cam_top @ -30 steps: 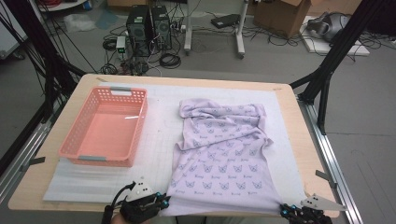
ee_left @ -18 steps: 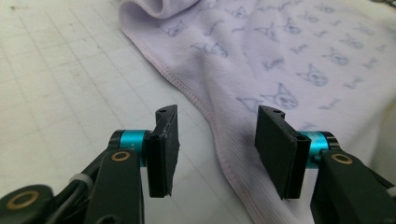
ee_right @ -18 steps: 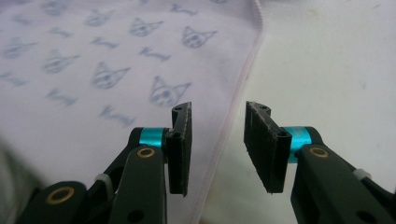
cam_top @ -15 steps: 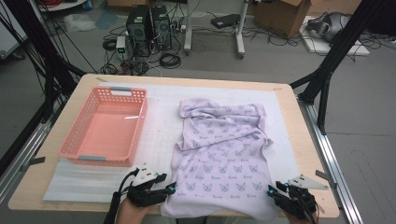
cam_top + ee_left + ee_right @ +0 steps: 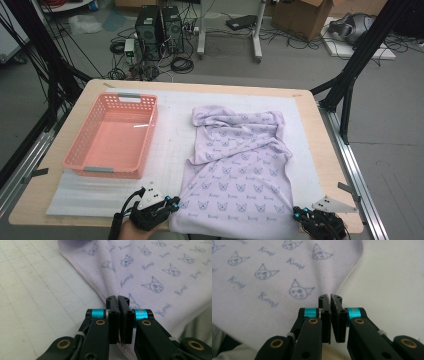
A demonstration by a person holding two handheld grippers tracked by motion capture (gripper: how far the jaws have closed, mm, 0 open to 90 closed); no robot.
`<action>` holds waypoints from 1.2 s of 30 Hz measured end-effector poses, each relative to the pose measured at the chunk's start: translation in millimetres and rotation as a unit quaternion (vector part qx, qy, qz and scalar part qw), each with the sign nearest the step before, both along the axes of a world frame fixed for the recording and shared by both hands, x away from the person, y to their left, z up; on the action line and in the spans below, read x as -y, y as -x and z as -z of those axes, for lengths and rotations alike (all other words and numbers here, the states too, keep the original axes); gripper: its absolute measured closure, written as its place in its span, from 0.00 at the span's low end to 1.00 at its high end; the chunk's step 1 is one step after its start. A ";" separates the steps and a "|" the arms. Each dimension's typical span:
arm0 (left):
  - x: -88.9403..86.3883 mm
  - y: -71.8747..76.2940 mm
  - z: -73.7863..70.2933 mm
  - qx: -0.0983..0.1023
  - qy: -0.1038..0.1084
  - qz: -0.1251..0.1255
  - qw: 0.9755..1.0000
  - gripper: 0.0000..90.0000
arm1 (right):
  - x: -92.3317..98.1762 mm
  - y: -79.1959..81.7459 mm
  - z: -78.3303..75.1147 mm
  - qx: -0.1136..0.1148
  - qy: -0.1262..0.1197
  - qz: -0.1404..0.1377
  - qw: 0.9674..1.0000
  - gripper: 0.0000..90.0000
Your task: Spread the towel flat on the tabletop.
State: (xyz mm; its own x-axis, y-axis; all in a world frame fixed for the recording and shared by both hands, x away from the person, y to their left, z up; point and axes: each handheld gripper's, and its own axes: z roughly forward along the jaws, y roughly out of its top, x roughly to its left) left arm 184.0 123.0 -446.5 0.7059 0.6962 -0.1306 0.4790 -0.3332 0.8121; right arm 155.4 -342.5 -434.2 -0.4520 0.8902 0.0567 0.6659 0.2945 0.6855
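The left gripper [image 5: 172, 202] sits at the near left corner of the purple cloth [image 5: 235, 170]. Its jaws have just been closing and now stand pressed together, pinching the cloth's stitched edge between them (seen best in the left gripper view, where the hem [image 5: 98, 291] runs right into the jaws). The right gripper [image 5: 299, 214] sits at the near right corner of the cloth. Its jaws have also just been closing and are squeezed tight on the cloth's edge [image 5: 348, 275] there.

The cloth lies on the white mat [image 5: 165, 145] in the middle of the table [image 5: 320, 150] — flat near the person, bunched up at the far end. Its near edge hangs at the table's front edge. There is bare mat on both sides of it.

To the left stands a pink basket [image 5: 80, 150] — nothing is in it. It is well apart from the cloth.
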 end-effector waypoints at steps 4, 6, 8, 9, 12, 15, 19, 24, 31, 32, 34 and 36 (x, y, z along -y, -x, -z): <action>5.6 13.4 4.2 -0.001 -0.010 0.025 1.000 0.95 | 4.5 15.4 -2.3 -0.014 -0.002 -0.001 1.000 0.95; 9.5 9.8 4.5 0.009 -0.005 0.016 1.000 0.76 | 6.8 17.2 -2.7 -0.006 -0.011 0.007 1.000 0.79; 11.9 3.6 2.8 0.028 0.006 0.005 1.000 0.67 | 7.3 12.8 -4.7 0.008 -0.028 0.019 0.999 0.76; 12.3 -0.2 1.4 0.034 0.010 -0.003 0.999 0.62 | 6.2 9.3 -5.9 0.016 -0.030 0.022 0.999 0.76; 14.7 -18.6 -0.8 0.041 0.012 -0.025 0.999 0.59 | -2.0 -7.6 -4.7 0.034 -0.019 0.035 0.999 0.73; 18.4 -45.7 2.1 0.022 0.005 -0.051 0.998 0.56 | -10.2 -30.0 0.8 0.038 -0.002 0.048 0.998 0.70; 26.5 -65.6 5.7 -0.016 0.000 -0.056 0.998 0.54 | -16.3 -44.5 6.7 0.027 0.007 0.054 0.998 0.76; 35.3 -61.6 5.1 -0.004 -0.022 -0.027 0.999 0.93 | -14.0 -42.7 7.4 0.015 -0.004 0.034 0.999 0.97; 11.0 -43.0 -0.4 -0.030 -0.008 -0.026 0.999 0.97 | -5.9 -26.5 4.8 -0.001 -0.012 0.018 1.000 0.98; 5.2 -38.9 -0.9 -0.031 -0.003 -0.027 0.999 0.97 | -4.9 -23.5 4.0 -0.003 -0.012 0.014 1.000 0.98; -4.6 -30.6 -1.3 -0.031 0.003 -0.026 0.999 0.97 | -4.6 -17.4 2.0 -0.007 -0.016 0.007 1.000 0.98; -10.3 -21.4 -0.9 -0.031 0.010 -0.023 0.999 0.97 | -5.6 -11.1 0.4 -0.010 -0.022 -0.002 1.000 0.98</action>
